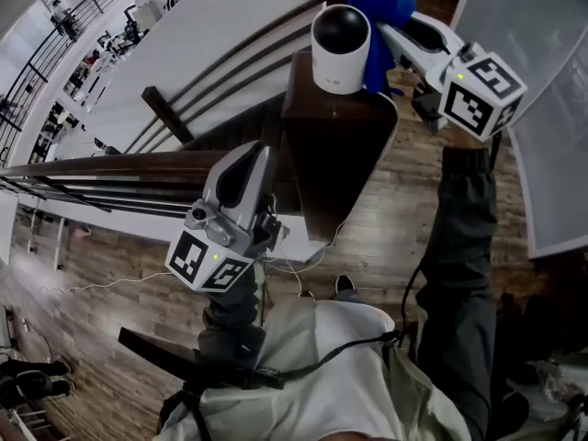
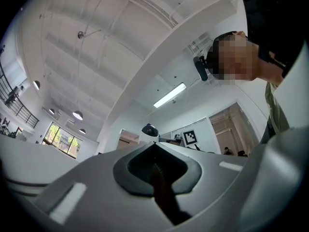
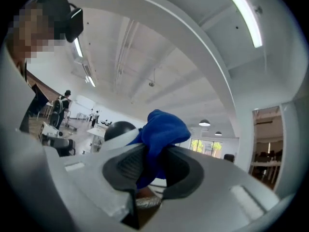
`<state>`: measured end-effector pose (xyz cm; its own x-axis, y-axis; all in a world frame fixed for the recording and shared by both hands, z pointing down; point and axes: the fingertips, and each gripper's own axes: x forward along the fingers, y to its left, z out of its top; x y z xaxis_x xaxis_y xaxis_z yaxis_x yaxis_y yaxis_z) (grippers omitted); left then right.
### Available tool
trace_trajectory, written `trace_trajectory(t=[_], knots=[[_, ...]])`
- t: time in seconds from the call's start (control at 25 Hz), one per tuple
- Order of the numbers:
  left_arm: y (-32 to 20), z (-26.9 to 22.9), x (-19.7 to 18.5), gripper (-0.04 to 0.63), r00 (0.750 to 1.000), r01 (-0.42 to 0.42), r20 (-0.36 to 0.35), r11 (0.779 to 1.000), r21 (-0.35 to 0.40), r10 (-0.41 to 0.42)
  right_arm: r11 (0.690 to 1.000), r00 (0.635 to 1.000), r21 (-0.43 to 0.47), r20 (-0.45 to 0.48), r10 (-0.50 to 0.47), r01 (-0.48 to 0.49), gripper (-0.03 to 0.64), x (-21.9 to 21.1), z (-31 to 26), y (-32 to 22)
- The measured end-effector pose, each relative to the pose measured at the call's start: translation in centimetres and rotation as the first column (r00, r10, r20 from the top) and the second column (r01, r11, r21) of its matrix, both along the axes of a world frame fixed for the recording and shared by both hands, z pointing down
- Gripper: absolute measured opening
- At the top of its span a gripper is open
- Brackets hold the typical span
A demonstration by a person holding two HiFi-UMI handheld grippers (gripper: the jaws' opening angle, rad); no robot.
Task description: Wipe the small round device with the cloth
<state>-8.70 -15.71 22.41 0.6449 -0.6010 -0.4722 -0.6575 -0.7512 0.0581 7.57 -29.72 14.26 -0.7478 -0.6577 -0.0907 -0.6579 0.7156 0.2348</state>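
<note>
Head view: device atop wooden post; right tool pinches cloth, left tool closed.

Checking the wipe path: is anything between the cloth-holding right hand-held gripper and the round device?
Nothing visible. The blue cloth in the right hand-held gripper is right beside the white round device.

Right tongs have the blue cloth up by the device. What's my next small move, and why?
Probably sweep the right tongs toward the left of the head view, so the blue cloth drags across the device. The cloth is clamped in those tongs and bunched at the device's right side, while its dark top looks uncovered. The left tongs are shut, empty and hanging lower.
</note>
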Motion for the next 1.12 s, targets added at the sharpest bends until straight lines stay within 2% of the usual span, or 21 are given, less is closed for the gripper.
trace_trajectory(t=[0.12,0.2,0.24,0.32,0.4,0.44,0.52,0.64,0.68,0.8,0.84,1.04,1.12], knots=[[0.0,-0.1,-0.2,0.002,1.000,0.000,-0.003,1.000,-0.004,0.000,0.997,0.994,-0.077,-0.112,0.016,-0.025,0.092,0.0,3.6,-0.6],[0.1,-0.3,-0.5,0.002,1.000,0.000,-0.001,1.000,-0.002,0.000,0.994,0.992,-0.099,-0.121,0.027,-0.039,0.092,0.7,4.2,-0.6],[0.1,-0.4,-0.6,0.002,1.000,0.001,0.000,1.000,-0.001,-0.001,0.996,0.992,-0.074,-0.118,0.049,-0.058,0.092,1.2,3.4,-0.5],[-0.1,-0.2,-0.9,0.002,1.000,0.005,-0.003,1.000,0.001,-0.005,0.993,0.984,0.045,-0.135,0.114,-0.109,0.092,1.6,0.1,0.1],[-0.4,0.2,-1.1,0.002,1.000,0.009,-0.008,1.000,-0.002,-0.009,0.973,0.963,0.193,-0.211,0.168,-0.127,0.092,0.5,-3.9,1.5],[-0.6,0.4,-1.2,0.002,1.000,0.010,-0.010,1.000,-0.006,-0.010,0.961,0.942,0.251,-0.279,0.184,-0.113,0.092,-0.6,-5.5,2.3],[-1.2,0.8,-1.3,0.002,1.000,0.011,-0.017,1.000,-0.013,-0.011,0.944,0.867,0.323,-0.452,0.210,-0.061,0.092,-3.6,-7.2,3.3],[-1.4,1.0,-1.1,0.002,1.000,0.008,-0.028,1.000,-0.017,-0.009,0.936,0.711,0.352,-0.656,0.252,-0.007,0.092,-7.4,-6.3,2.6],[-1.3,1.0,-1.0,0.002,1.000,0.005,-0.029,1.000,-0.016,-0.006,0.934,0.682,0.357,-0.684,0.259,0.003,0.092,-8.2,-5.7,2.1],[-0.7,0.8,-0.5,0.002,1.000,-0.008,-0.017,1.000,-0.015,0.008,0.919,0.636,0.393,-0.710,0.303,0.001,0.092,-9.2,-5.0,1.5],[-0.6,0.7,-0.6,0.002,1.000,-0.008,-0.011,1.000,-0.013,0.008,0.911,0.607,0.413,-0.724,0.328,0.001,0.092,-9.5,-4.8,1.5],[-0.4,0.4,-2.1,0.002,1.000,0.023,-0.020,1.000,-0.005,-0.023,0.888,0.389,0.456,-0.831,0.398,0.066,0.092,-13.3,-0.7,1.2],[-0.2,0.5,-2.0,0.002,1.000,0.026,-0.015,1.000,-0.007,-0.027,0.875,0.317,0.477,-0.845,0.431,0.081,0.092,-13.6,1.1,0.7]])
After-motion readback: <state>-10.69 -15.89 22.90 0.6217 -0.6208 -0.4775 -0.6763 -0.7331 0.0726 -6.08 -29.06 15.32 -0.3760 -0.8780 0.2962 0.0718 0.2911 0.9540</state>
